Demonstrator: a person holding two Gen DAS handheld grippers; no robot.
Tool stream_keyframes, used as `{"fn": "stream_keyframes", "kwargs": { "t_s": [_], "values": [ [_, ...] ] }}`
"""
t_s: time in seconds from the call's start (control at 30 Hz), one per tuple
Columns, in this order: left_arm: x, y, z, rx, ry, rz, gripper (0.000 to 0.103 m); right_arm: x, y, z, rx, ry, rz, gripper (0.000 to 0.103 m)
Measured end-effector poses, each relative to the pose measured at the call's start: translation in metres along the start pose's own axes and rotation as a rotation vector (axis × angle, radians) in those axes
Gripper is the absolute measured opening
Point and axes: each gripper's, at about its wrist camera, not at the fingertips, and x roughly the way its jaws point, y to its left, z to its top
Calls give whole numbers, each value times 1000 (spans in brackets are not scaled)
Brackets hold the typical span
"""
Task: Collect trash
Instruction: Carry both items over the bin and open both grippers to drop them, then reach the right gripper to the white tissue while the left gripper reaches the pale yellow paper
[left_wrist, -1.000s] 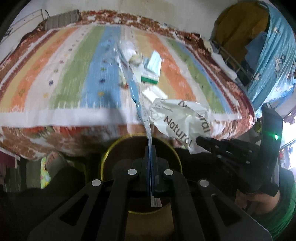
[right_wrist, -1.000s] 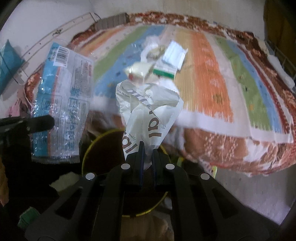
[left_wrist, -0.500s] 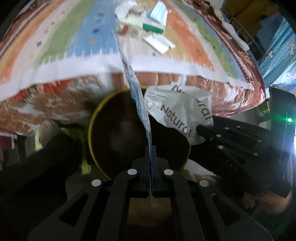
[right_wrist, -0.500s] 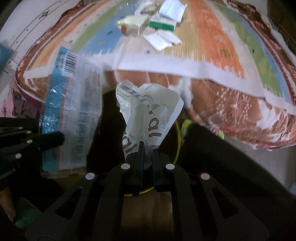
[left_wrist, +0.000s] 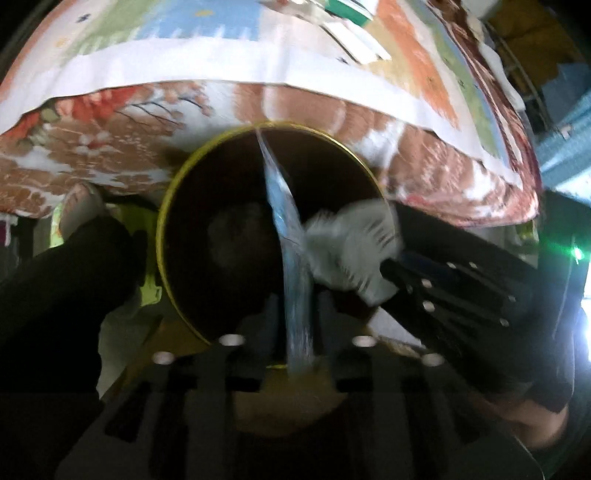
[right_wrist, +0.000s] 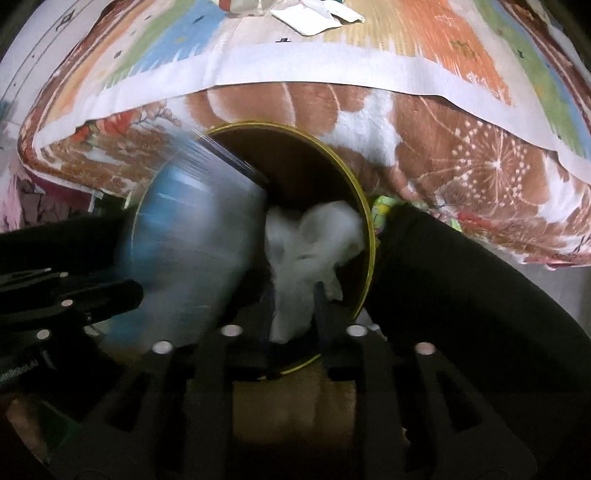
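A round brown bin with a yellow rim (left_wrist: 177, 206) (right_wrist: 365, 218) stands on the floor against the bed. My left gripper (left_wrist: 295, 314) has its jaws parted, with a clear blue plastic wrapper (left_wrist: 284, 218) between them, hanging over the bin mouth; the wrapper also shows in the right wrist view (right_wrist: 192, 236). My right gripper (right_wrist: 295, 306) has its jaws parted around a crumpled white "Natural" bag (right_wrist: 310, 243), which sits inside the bin opening and also shows in the left wrist view (left_wrist: 351, 251). Both views are blurred by motion.
The striped bedspread (right_wrist: 332, 62) hangs over the bed edge just behind the bin. Several white wrappers and a small green-white box (left_wrist: 347, 11) lie on top of the bed (right_wrist: 314, 14). A dark leg (left_wrist: 66, 280) stands beside the bin.
Both grippers have moved down from the bed level to the bin mouth, carrying the wrapper and the bag. Both pairs of jaws have spread apart from their tight pinch.
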Motion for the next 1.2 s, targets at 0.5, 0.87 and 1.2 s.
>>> {"fn": "stream_keyframes", "kwargs": {
  "t_s": [0.5, 0.87, 1.2],
  "values": [
    [-47, 8, 12, -60, -210, -26, 46, -30, -5, 15, 12, -170, -33, 41],
    [-88, -2, 33, 13, -382, 93, 64, -65, -20, 36, 54, -292, 28, 52],
    [-106, 6, 57, -38, -395, 54, 81, -89, -16, 64, -67, -394, -88, 66]
  ]
}}
